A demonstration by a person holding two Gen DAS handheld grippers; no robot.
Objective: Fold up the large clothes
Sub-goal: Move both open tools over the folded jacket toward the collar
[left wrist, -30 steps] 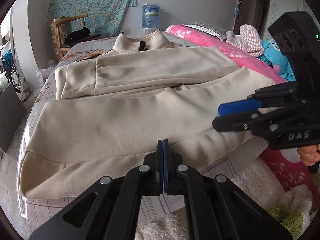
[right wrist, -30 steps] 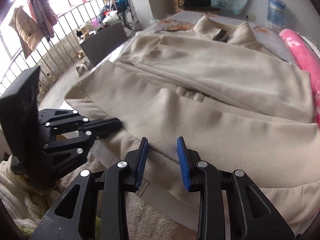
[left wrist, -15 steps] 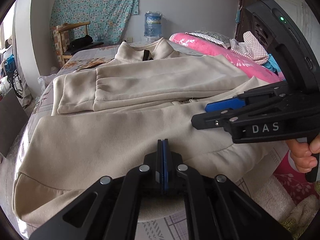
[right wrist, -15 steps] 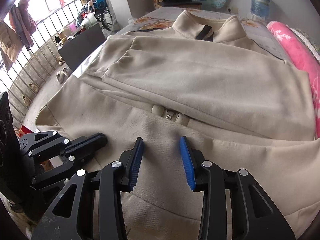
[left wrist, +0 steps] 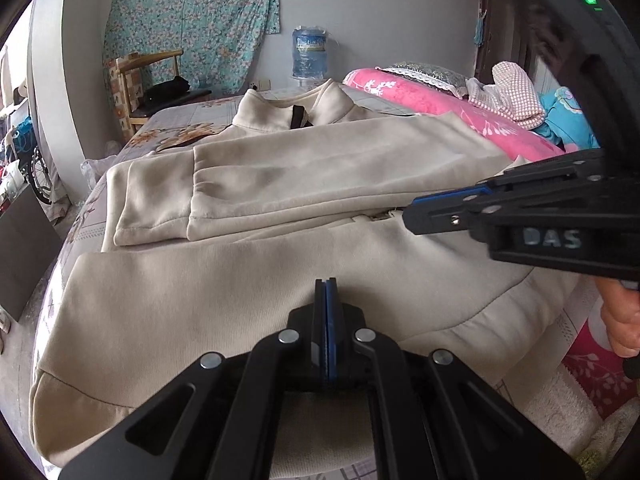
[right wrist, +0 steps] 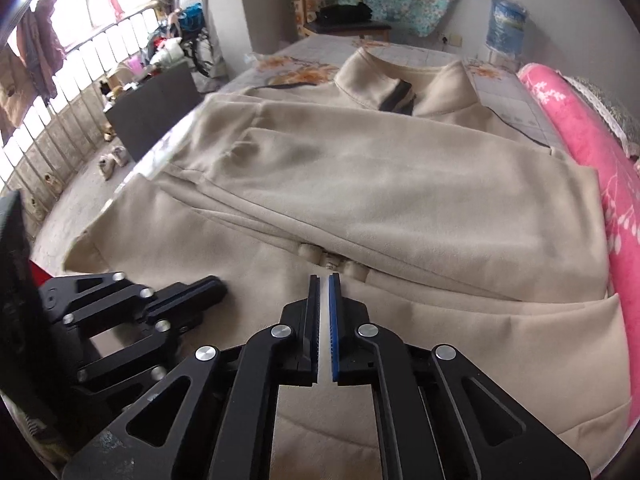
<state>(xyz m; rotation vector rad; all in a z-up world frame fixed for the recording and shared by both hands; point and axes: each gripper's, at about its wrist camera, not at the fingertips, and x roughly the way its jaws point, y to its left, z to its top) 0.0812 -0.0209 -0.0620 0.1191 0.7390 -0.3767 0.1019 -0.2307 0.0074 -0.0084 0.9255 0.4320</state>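
Beneath both tongs, beige jacket [left wrist: 280, 184].

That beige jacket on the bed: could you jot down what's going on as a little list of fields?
garment: beige jacket, spread flat on the bed, collar at the far end
sleeves: folded across the chest
left gripper: shut, over the lower part of the jacket, nothing seen between its pads
right gripper: nearly shut, a thin gap left, near the zipper
beside the jacket: pink blanket
far wall: water jug, wooden chair
fold stage: hem not yet folded up
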